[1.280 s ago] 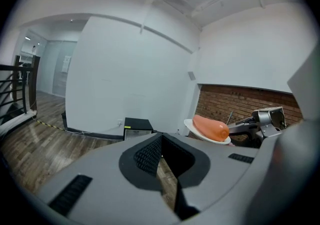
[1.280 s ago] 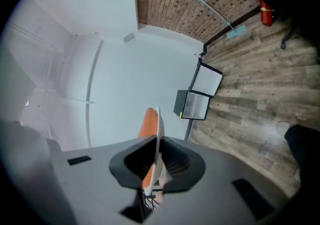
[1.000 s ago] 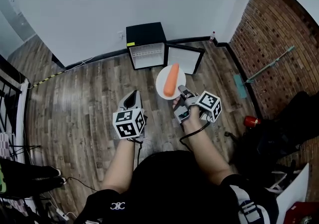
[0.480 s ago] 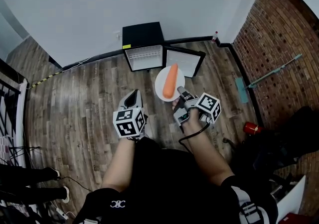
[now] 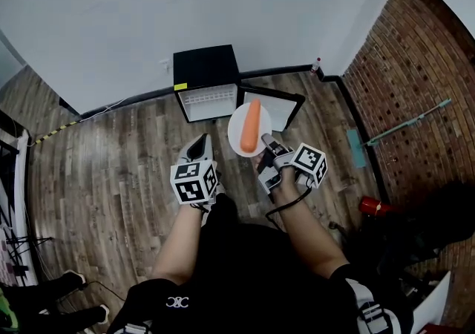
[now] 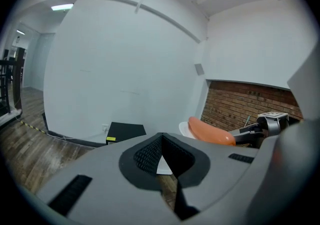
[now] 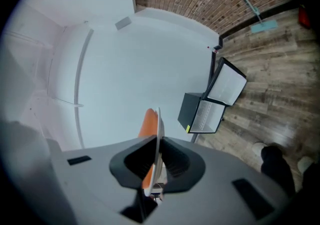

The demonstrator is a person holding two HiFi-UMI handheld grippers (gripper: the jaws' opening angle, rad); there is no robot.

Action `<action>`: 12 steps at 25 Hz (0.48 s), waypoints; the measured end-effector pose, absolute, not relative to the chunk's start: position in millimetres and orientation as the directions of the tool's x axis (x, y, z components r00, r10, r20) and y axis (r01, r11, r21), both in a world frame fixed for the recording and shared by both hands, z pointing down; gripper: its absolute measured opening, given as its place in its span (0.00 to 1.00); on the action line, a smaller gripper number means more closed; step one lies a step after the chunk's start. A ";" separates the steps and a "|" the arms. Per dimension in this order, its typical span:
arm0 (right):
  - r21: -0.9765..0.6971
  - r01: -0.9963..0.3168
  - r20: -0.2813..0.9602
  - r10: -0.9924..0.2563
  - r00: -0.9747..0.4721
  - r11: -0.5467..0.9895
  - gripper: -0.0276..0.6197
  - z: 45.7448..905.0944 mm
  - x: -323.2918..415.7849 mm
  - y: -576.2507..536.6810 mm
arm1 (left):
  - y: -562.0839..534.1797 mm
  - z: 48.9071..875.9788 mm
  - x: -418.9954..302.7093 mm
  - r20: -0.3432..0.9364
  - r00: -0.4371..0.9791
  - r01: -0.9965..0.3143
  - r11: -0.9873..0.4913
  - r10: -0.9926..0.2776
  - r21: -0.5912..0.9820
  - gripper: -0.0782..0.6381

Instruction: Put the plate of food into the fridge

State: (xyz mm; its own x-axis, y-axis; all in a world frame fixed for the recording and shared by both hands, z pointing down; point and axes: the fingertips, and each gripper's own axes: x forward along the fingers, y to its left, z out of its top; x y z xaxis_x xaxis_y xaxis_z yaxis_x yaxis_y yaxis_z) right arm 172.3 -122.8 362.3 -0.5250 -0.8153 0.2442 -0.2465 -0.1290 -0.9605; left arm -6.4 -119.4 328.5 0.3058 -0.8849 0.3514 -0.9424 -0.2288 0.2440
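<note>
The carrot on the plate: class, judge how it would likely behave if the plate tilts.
The carrot looks smooth and rounded, lying loose on the shallow plate, so it would probably roll or slide. The right gripper pinches only the plate's edge, so tipping seems possible.

The fridge (image 5: 205,73) opening is faced toward the plate (image 5: 234,131), with bare wooden floor (image 5: 126,154) lying between them. The passage is bounded on the right by 1 open door (image 5: 276,108) and behind by the white wall (image 5: 185,6).
</note>
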 end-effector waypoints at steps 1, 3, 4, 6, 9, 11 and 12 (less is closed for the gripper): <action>-0.960 -0.247 0.244 -0.817 -0.523 -0.128 0.10 362.8 169.9 -137.5 | -135.2 330.3 -9.3 0.353 0.310 -0.941 -0.231 -0.883 0.249 0.10; -0.957 -0.258 0.254 -0.817 -0.517 -0.134 0.10 363.8 164.4 -166.8 | -166.7 333.5 -16.3 0.360 0.321 -0.936 -0.236 -0.876 0.259 0.10; -0.954 -0.264 0.262 -0.816 -0.515 -0.140 0.10 364.6 161.2 -180.5 | -181.7 334.6 -20.3 0.363 0.326 -0.934 -0.238 -0.873 0.267 0.10; -0.950 -0.275 0.278 -0.811 -0.515 -0.151 0.10 366.5 153.7 -206.1 | -210.2 336.8 -29.0 0.369 0.337 -0.928 -0.240 -0.866 0.285 0.10; -0.949 -0.271 0.287 -0.803 -0.523 -0.163 0.10 370.9 141.0 -242.9 | -250.8 340.5 -41.0 0.372 0.353 -0.921 -0.249 -0.859 0.299 0.10; -0.949 -0.264 0.293 -0.800 -0.523 -0.174 0.10 377.8 134.1 -264.1 | -275.3 344.7 -49.3 0.373 0.363 -0.917 -0.256 -0.854 0.306 0.10; -0.946 -0.266 0.302 -0.799 -0.520 -0.185 0.10 382.2 131.5 -273.4 | -286.4 347.4 -53.7 0.375 0.368 -0.915 -0.259 -0.851 0.310 0.10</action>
State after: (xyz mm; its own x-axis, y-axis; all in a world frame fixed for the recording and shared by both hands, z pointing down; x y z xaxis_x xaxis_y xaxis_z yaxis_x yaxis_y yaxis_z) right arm 131.5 -273.4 382.2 -0.5204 -0.7986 0.3022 -0.2658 -0.1847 -0.9462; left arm -53.7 -286.4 347.4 0.3679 -0.8510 0.3748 -0.9147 -0.2587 0.3104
